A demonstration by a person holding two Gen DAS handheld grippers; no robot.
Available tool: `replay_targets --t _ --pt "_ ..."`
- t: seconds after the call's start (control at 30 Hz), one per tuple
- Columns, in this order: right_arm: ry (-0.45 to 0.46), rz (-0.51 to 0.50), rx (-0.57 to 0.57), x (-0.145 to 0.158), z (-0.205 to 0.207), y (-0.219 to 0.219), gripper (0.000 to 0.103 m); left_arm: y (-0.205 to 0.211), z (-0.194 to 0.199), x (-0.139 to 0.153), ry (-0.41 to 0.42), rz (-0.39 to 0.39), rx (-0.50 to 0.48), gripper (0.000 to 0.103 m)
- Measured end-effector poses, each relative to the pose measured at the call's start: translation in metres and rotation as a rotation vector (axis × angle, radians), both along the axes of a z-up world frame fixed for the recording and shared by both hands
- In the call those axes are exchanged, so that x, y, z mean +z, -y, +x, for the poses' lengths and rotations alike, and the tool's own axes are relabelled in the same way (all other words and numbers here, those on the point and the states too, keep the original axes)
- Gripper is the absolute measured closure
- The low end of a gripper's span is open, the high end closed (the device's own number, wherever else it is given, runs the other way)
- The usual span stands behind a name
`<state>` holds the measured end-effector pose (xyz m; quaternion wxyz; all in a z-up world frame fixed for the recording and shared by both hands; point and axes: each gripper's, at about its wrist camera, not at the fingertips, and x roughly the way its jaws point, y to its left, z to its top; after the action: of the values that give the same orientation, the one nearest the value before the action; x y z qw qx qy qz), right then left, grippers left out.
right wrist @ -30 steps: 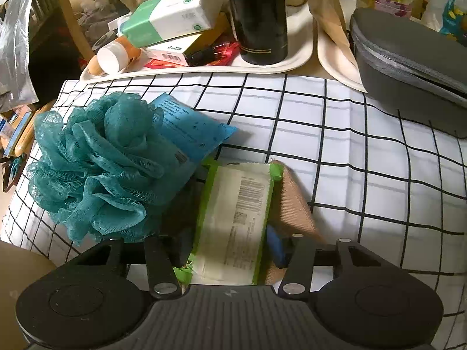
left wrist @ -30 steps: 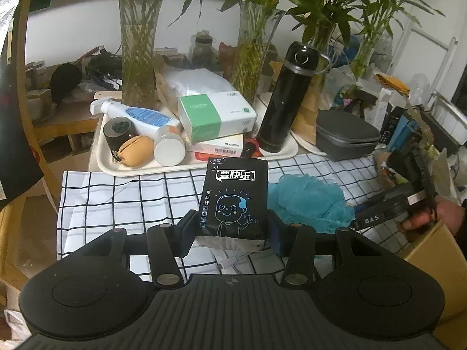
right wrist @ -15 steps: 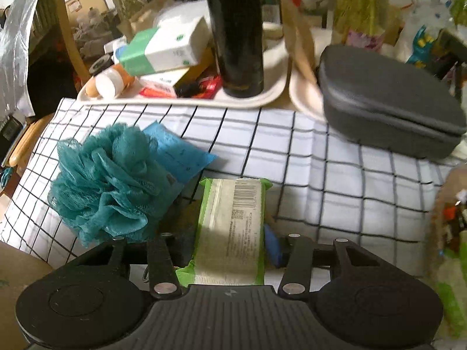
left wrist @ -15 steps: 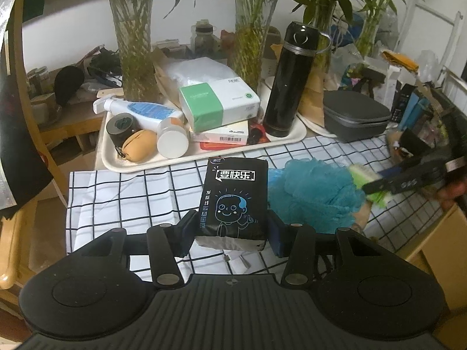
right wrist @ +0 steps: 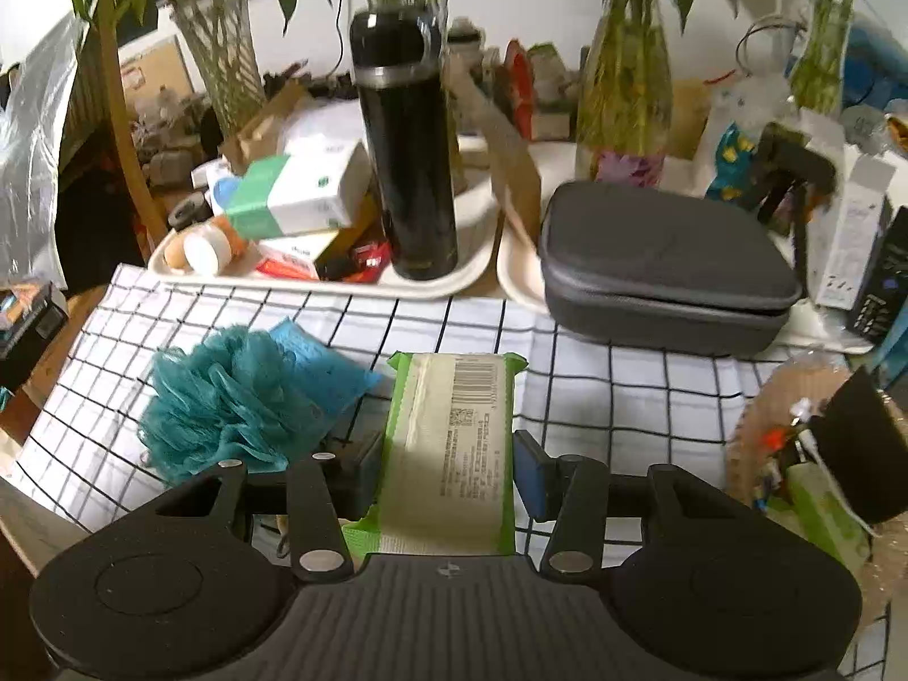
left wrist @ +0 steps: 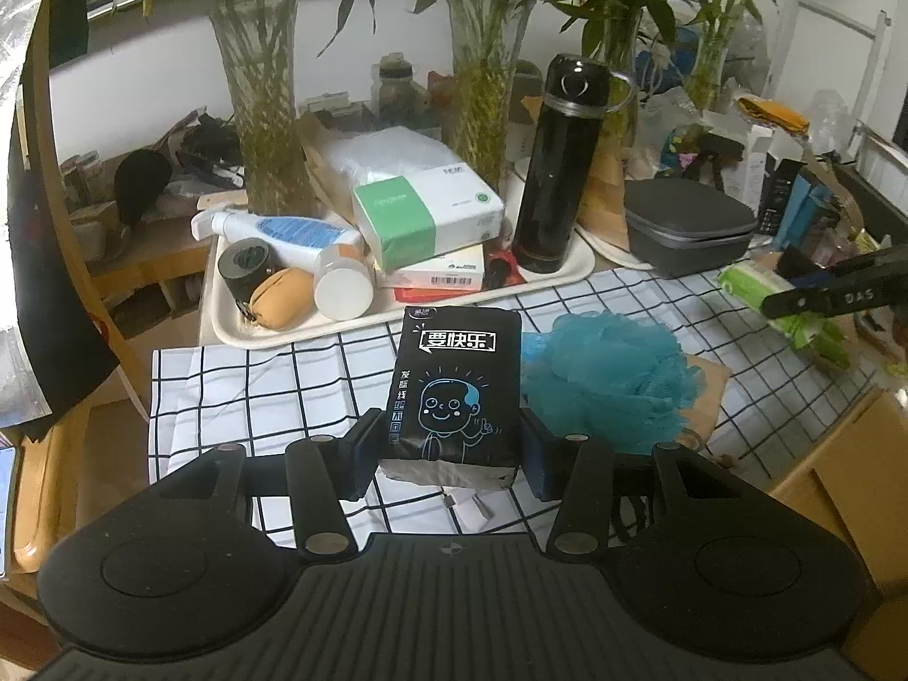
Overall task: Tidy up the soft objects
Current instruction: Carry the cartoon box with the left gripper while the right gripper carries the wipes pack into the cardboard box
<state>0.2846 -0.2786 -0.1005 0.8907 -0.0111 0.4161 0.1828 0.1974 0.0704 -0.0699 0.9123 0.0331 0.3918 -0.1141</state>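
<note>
My left gripper (left wrist: 451, 445) is shut on a black tissue pack (left wrist: 457, 383) with a cartoon face, held above the checked cloth (left wrist: 267, 386). My right gripper (right wrist: 448, 457) is shut on a green-edged wipes pack (right wrist: 451, 442), lifted over the cloth (right wrist: 618, 397). That pack (left wrist: 777, 306) and the right gripper show at the right of the left wrist view. A teal mesh bath pouf (left wrist: 610, 377) lies on the cloth beside a blue packet (right wrist: 323, 366); the pouf (right wrist: 224, 403) sits left of my right gripper.
A cream tray (left wrist: 267, 335) at the back holds a tissue box (left wrist: 425, 215), spray bottle (left wrist: 284, 232), black flask (left wrist: 559, 164) and small jars. A grey zip case (right wrist: 664, 267) sits on another tray. Glass vases with bamboo stand behind. A cardboard box (left wrist: 840, 471) is at right.
My right gripper has lifted the wipes pack up and to the right, away from the pouf. My left gripper has risen a little with the black pack.
</note>
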Motion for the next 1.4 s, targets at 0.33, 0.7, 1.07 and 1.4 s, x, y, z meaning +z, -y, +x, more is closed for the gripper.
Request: replay_targets --t 0.33,0.7,1.07,1.4 --pt "0.114 0.07 -0.005 0.045 -0.042 0.008 0.052 -0.002 -0.015 0.016 0.076 -0.013 -0.016 0.055" --pt "0.166 0.201 0.068 0.073 -0.107 -0.003 0.052 0.005 -0.062 0.045 0.217 -0.085 -0.044 0.055" --pt "0.129 0.214 0.191 0.062 -0.162 -0.035 0.052 0.037 -0.097 0.03 0.172 -0.088 -0.118 0.055" --pt "0.059 0.137 0.231 0.042 -0.188 -0.044 0.052 0.061 -0.116 0.005 0.069 -0.026 -0.163 0.055"
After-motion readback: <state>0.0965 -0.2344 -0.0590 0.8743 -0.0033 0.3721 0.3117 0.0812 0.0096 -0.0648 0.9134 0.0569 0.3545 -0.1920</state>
